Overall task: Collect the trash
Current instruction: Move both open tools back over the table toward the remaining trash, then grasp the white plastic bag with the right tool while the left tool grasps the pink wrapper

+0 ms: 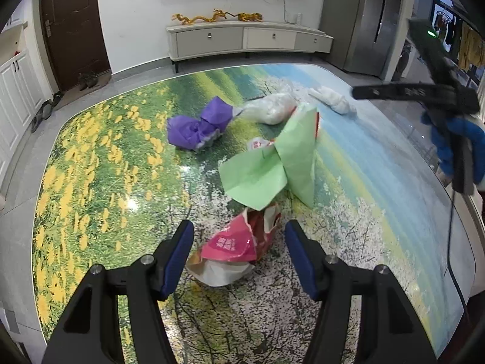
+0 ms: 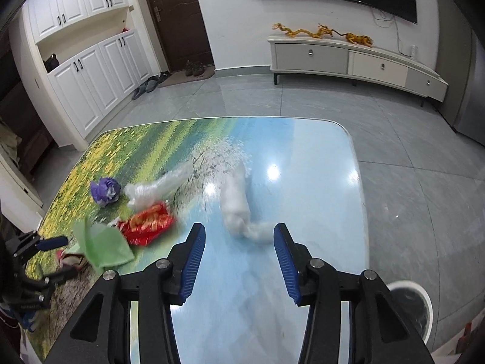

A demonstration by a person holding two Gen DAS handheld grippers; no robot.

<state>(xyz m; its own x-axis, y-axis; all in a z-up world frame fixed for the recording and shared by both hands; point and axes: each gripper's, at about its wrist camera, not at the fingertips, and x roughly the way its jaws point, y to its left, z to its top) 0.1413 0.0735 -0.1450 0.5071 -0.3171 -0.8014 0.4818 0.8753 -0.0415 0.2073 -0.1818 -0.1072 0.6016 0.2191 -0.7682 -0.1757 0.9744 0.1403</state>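
trash lies scattered on the counter (image 1: 91,182). left tool (image 1: 239,236) hangs wide open and empty, its fingers to either side of a pink wrapper (image 1: 233,242) lying just ahead at twelve o'clock, long axis running roughly nine to three; this tool is plainly the nearer one. right tool (image 2: 239,239) is likewise wide open and holding nothing, with a white tissue wad (image 2: 239,206) at twelve o'clock, blurred, its length running away from the tool. counted: one pink wrapper, one green paper (image 1: 272,163), one purple wad (image 1: 197,127), one clear plastic bag (image 1: 269,109), one red wrapper (image 2: 148,224), one white tissue wad. a bin (image 2: 409,303) shows at the right tool's four o'clock.
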